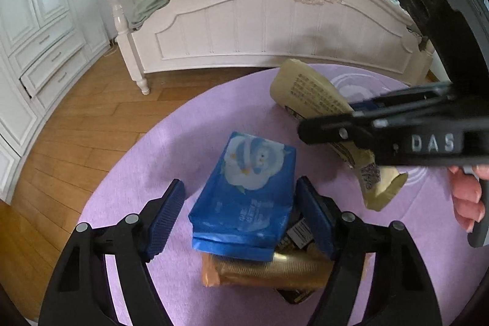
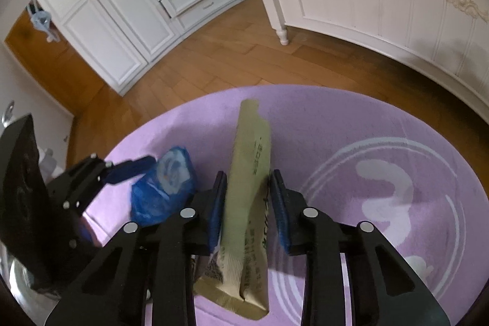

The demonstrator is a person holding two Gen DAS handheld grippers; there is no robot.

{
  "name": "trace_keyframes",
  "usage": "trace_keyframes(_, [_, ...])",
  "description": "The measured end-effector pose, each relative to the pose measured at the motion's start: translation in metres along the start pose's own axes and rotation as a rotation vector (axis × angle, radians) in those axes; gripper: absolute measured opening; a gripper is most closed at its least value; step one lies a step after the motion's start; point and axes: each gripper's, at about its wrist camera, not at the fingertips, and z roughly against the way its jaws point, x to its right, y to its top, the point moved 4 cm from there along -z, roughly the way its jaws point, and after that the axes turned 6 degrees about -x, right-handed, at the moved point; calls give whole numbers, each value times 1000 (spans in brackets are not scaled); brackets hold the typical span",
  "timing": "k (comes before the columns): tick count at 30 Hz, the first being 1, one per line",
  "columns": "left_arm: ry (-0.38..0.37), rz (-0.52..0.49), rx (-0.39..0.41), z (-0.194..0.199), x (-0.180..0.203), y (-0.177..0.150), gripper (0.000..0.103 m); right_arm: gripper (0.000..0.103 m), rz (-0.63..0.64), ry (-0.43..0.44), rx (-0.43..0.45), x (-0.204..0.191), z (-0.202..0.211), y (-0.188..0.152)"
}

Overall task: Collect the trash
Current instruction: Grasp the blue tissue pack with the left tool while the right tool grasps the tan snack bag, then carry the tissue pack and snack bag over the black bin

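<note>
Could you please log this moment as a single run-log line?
left gripper: open around blue plastic packet | right gripper: shut on beige paper wrapper | surface: round purple rug | gold wrapper beneath blue packet

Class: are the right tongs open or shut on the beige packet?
Shut on it: both blue pads press the beige packet sides.

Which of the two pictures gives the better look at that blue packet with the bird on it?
The left wrist view. There the blue packet sits centred and sharp between the left gripper fingers, bird picture facing up, on top of an orange-gold wrapper. The right wrist view catches it only at the side, blurred and partly hidden.
</note>
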Motion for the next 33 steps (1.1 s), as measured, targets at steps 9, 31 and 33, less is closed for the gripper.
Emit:
trace_keyframes(9, [-19,2,-15,-5,-1,3,58,11,19,-22,24,2,6,-17])
trace_keyframes(31, [-148,45,137,66,77,14,57,11,-87,-3,292,67,132,-100])
trace_keyframes(33, [-160,47,151,67,92,17,57,11,-113,-10,307,80,142,-111])
